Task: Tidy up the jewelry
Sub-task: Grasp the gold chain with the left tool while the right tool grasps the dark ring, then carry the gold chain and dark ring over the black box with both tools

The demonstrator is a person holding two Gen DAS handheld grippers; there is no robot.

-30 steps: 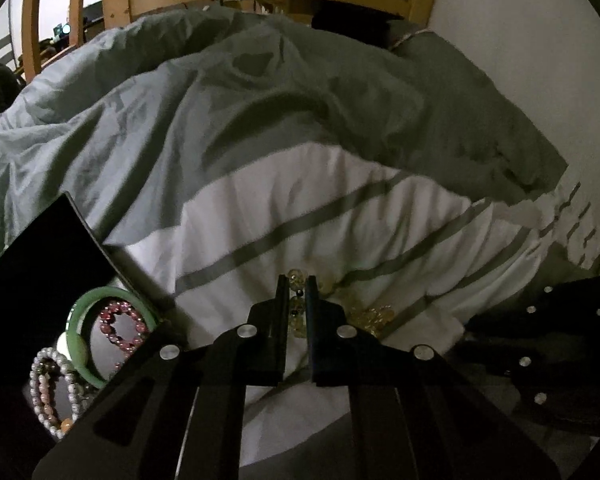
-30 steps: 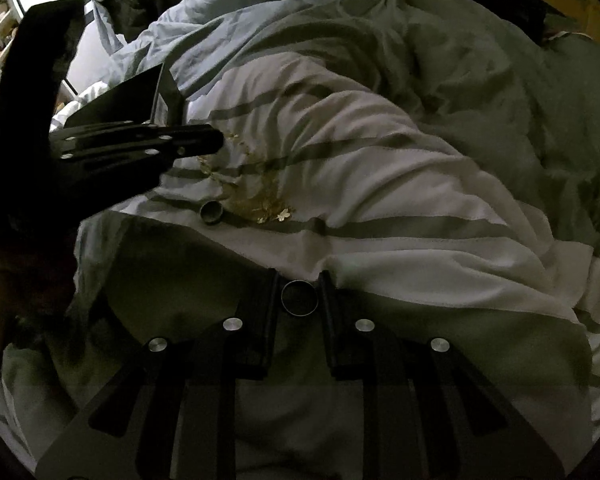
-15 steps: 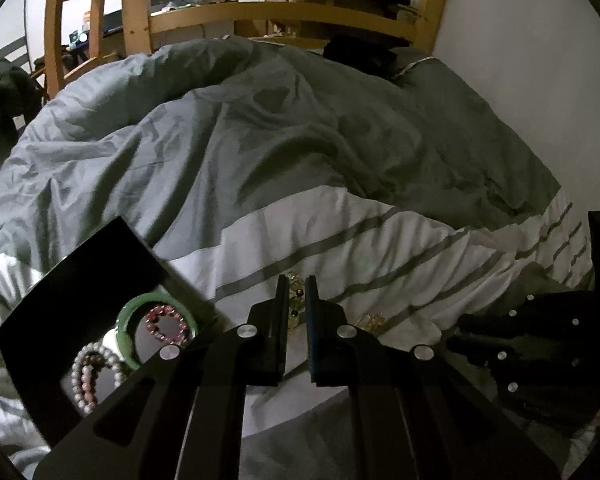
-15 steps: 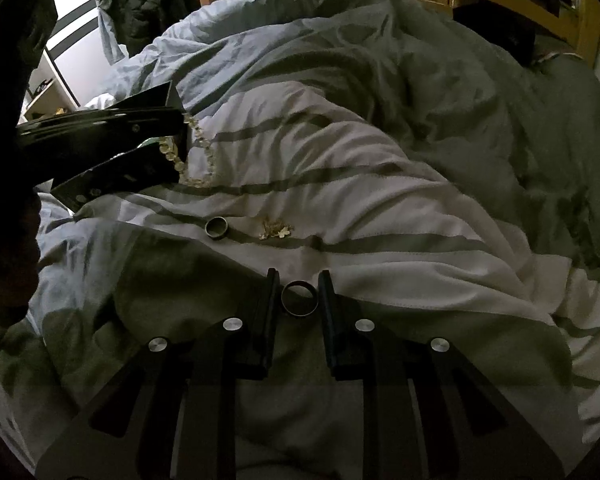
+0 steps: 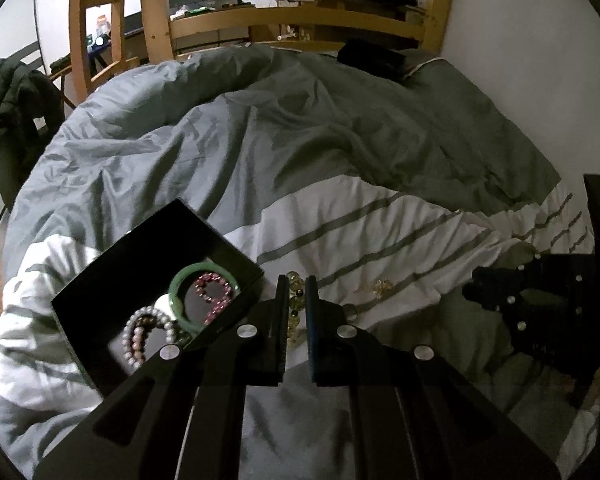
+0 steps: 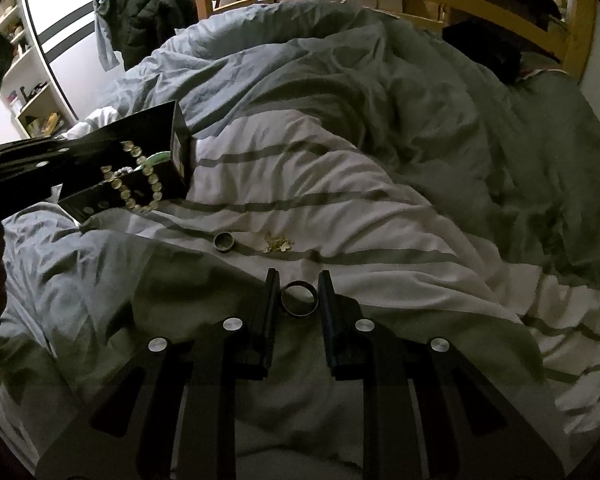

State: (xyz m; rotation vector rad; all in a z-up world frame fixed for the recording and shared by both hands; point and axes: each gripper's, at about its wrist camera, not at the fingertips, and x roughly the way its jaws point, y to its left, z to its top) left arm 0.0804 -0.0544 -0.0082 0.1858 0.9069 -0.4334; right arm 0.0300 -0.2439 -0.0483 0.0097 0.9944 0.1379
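Bracelet en route to box

Left hand-held gripper [image 5: 296, 300] pinches yellow bead bracelet [image 6: 140, 180] beside black box [image 5: 112, 280] for drop-in; right hand-held gripper [image 6: 299, 298] clamps ring [image 6: 299, 299], awaiting turn.

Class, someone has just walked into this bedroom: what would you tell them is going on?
A person is sorting jewelry on a bed with two handheld grippers. The left gripper holds a yellow bead bracelet beside the open black box, which already holds a green bangle, a pink bracelet and a pearl bracelet. The right gripper grips a dark ring. Another ring and a small gold piece still lie on the duvet.
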